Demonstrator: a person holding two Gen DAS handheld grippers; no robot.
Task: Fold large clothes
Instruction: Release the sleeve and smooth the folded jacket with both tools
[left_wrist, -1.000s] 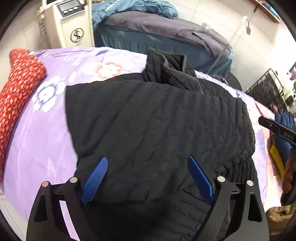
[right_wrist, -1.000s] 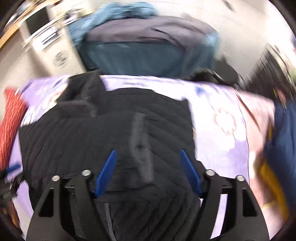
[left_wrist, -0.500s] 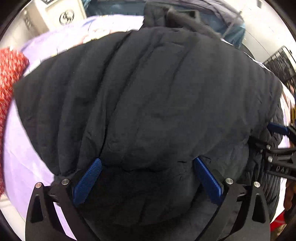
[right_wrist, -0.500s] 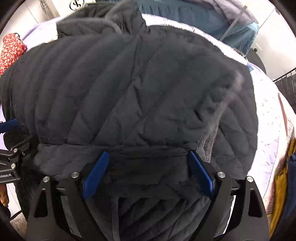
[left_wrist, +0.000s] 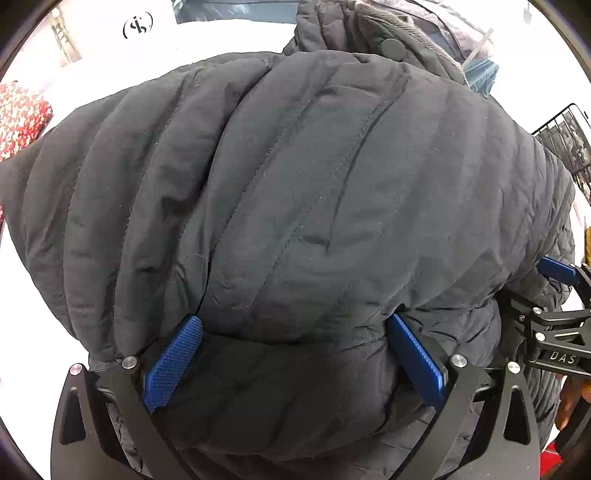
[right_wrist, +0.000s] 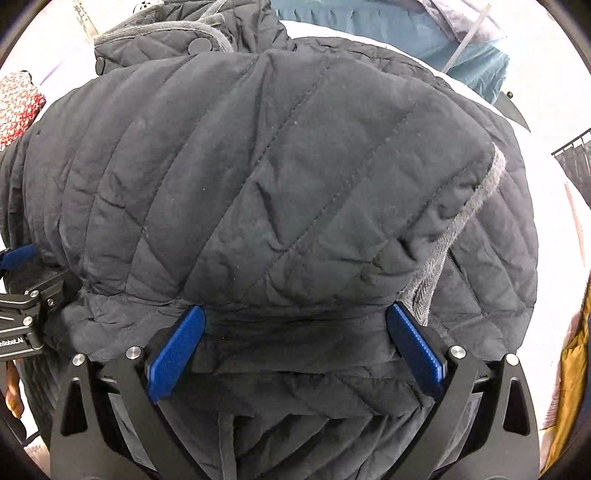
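Note:
A black quilted jacket (left_wrist: 295, 192) fills the left wrist view, and it fills the right wrist view (right_wrist: 280, 177) too. It lies folded over on itself, with the collar at the far end. My left gripper (left_wrist: 295, 347) is open, its blue pads spread wide against the near folded edge. My right gripper (right_wrist: 295, 339) is open the same way at the jacket's near edge, beside a strip of grey lining (right_wrist: 454, 236). Each gripper shows at the other view's side edge. The bed under the jacket is mostly hidden.
A red patterned cushion (left_wrist: 18, 118) lies at the far left. Blue and purple bedding (right_wrist: 443, 48) is piled beyond the jacket. A black wire rack (left_wrist: 565, 136) stands at the right. Yellow fabric (right_wrist: 569, 380) hangs at the lower right.
Both grippers have moved down and forward onto the jacket, which now fills both views. The jaws stay spread wide.

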